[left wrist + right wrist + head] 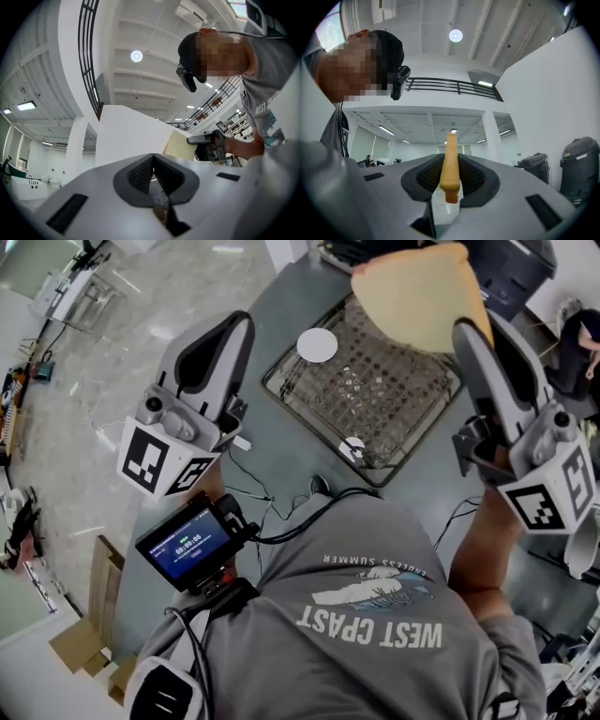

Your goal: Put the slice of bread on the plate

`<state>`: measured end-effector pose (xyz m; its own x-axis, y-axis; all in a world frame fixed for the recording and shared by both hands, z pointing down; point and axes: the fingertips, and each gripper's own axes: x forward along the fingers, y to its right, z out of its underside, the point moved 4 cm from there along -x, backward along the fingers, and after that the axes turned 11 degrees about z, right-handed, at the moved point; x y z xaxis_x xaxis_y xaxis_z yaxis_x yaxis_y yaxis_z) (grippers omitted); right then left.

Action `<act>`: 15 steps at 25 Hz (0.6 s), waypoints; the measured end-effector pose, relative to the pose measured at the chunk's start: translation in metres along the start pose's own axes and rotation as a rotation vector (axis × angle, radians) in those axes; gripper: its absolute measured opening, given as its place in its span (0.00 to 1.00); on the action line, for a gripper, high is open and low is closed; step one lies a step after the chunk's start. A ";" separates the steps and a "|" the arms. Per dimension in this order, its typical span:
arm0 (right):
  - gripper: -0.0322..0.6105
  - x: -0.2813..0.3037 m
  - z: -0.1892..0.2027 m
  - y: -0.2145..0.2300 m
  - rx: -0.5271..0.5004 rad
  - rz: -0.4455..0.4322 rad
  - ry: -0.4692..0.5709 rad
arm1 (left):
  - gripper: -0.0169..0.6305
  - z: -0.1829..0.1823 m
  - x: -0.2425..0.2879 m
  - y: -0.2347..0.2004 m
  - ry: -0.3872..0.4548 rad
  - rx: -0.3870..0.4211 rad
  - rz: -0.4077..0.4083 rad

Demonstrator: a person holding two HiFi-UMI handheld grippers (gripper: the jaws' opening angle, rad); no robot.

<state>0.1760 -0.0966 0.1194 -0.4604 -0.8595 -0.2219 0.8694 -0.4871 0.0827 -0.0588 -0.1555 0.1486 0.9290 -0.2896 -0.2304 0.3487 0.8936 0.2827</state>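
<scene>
In the head view my right gripper (pixel 467 332) is shut on a pale tan slice of bread (pixel 417 292), which it holds up over the far right corner of a clear studded tray (pixel 403 399). A small white round plate (pixel 317 345) lies at the tray's far left corner. The right gripper view shows the bread (pixel 451 161) edge-on, pinched between the dark pads of the right gripper (pixel 451 176). My left gripper (pixel 236 326) hovers left of the tray, shut with nothing in it; its tips meet (pixel 152 160). The left gripper view also shows the bread (pixel 179 146).
The tray rests on a grey table (pixel 300 287). A small round piece (pixel 352 448) sits at the tray's near edge. Cables and a lit screen (pixel 187 545) hang at the person's chest. Dark equipment (pixel 516 268) stands at the far right. Cardboard (pixel 103 587) lies on the floor.
</scene>
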 end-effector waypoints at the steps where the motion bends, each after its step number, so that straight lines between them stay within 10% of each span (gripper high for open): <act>1: 0.19 -0.003 0.007 -0.006 -0.004 0.010 0.000 | 0.04 0.007 -0.006 0.002 0.004 -0.006 0.007; 15: 0.19 0.004 0.001 -0.003 0.007 -0.015 -0.037 | 0.04 0.008 0.007 0.004 0.002 -0.046 0.005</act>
<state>0.1711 -0.0984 0.1197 -0.4800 -0.8572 -0.1867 0.8612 -0.5010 0.0860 -0.0503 -0.1566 0.1551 0.9305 -0.2844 -0.2310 0.3379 0.9097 0.2412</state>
